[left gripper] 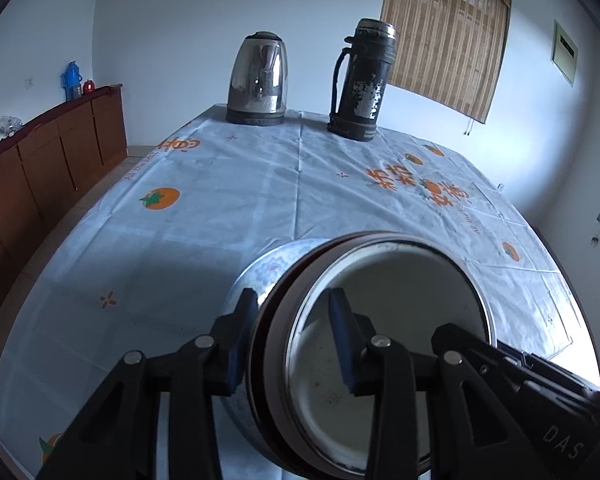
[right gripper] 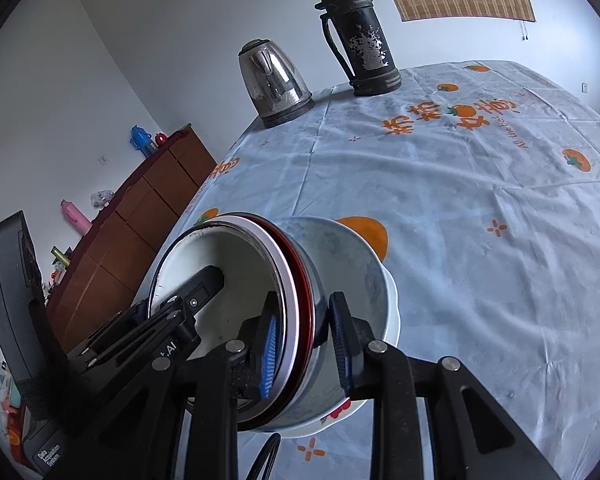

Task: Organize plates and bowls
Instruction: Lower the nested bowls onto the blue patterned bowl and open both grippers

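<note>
Blue-white printed cloth over table [left gripper: 220, 208]; brown sideboard [left gripper: 60, 152] along left wall; kettle [left gripper: 258, 80] and flask [left gripper: 364, 80] upright at far edge, well apart from the work.

Left tool [left gripper: 292, 300]: astride near rim of stack of bowls [left gripper: 400, 280], one finger outside against pale blue bowl [left gripper: 256, 280], other finger inside white bowl [left gripper: 400, 320]. Jaws partly apart; cannot tell whether inner pad presses the wall.

Stack: nested, tipped on its side, mouth toward cameras, at near middle of table. Cannot tell whether lower edge rests on cloth.

Right tool [right gripper: 305, 304]: closed on the opposite rim, pads clamping several rims together.

Risks, judged:
- Left hold loose: weight passes to right tool alone, stack swings or drops onto table.
- Tilt this steep: inner white bowl may slide out of the nest, since pads grip rims only.
- Uneven squeeze on layered rims: rims shift against each other, chipping possible.
- Hands pulling apart or twisting unequally: stack pried open.
</note>
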The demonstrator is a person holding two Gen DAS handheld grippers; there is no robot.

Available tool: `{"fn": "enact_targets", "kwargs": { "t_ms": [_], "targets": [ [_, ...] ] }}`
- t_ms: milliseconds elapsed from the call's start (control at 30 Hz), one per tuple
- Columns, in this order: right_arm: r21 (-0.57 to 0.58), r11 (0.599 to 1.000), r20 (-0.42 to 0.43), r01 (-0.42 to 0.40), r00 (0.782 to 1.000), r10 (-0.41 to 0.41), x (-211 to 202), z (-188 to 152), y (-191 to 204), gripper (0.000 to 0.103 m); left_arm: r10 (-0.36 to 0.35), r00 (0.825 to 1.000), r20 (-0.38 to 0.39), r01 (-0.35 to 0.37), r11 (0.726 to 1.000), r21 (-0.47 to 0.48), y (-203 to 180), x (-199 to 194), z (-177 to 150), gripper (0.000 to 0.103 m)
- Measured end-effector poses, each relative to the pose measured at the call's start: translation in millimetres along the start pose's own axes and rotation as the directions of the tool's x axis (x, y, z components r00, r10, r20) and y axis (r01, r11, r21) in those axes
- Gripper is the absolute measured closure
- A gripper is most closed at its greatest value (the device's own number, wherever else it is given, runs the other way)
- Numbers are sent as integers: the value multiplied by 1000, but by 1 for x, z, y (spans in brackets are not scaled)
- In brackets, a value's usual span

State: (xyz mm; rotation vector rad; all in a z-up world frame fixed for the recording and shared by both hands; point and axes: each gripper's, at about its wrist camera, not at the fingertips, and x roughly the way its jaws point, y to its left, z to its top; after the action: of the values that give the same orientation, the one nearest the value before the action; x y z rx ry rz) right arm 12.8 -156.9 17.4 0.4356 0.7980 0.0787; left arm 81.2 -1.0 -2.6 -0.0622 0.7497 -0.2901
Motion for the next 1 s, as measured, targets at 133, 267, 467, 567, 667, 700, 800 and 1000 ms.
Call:
{"fn": "enact_targets", "kwargs": {
  "t_ms": [133,267,467,567,667,700,800,1000],
  "targets": [
    [26,999,-48,-35,998,36,11,1,-4,74,18,1000,3,-18,1000,-7,0,1,2,50],
    [56,996,-42,-64,997,67,14,0,-7,72,61,998,24,-61,998,2,1,-2,3,39],
    [39,997,58,-71,996,69,-3,-1,-6,60,116,988,104,-116,993,-9,5,-15,3,15],
    [16,1000,123,-17,992,15,-14,-3,-5,40,166,975,145,-169,986,8,4,-21,0,3],
    [9,1000,147,4,989,-6,-19,-5,-8,39,170,973,155,-174,985,18,3,-25,-4,3],
    [8,1000,147,9,989,-10,-19,-5,-9,39,165,975,152,-169,985,17,4,-26,-6,3],
    [14,1000,164,25,986,-27,-23,-8,-13,39,163,974,160,-167,986,15,4,-30,-11,2],
    [-21,995,227,95,970,-88,-35,-18,-13,39,208,960,186,-218,975,35,2,-37,-19,1]
  ]
}}
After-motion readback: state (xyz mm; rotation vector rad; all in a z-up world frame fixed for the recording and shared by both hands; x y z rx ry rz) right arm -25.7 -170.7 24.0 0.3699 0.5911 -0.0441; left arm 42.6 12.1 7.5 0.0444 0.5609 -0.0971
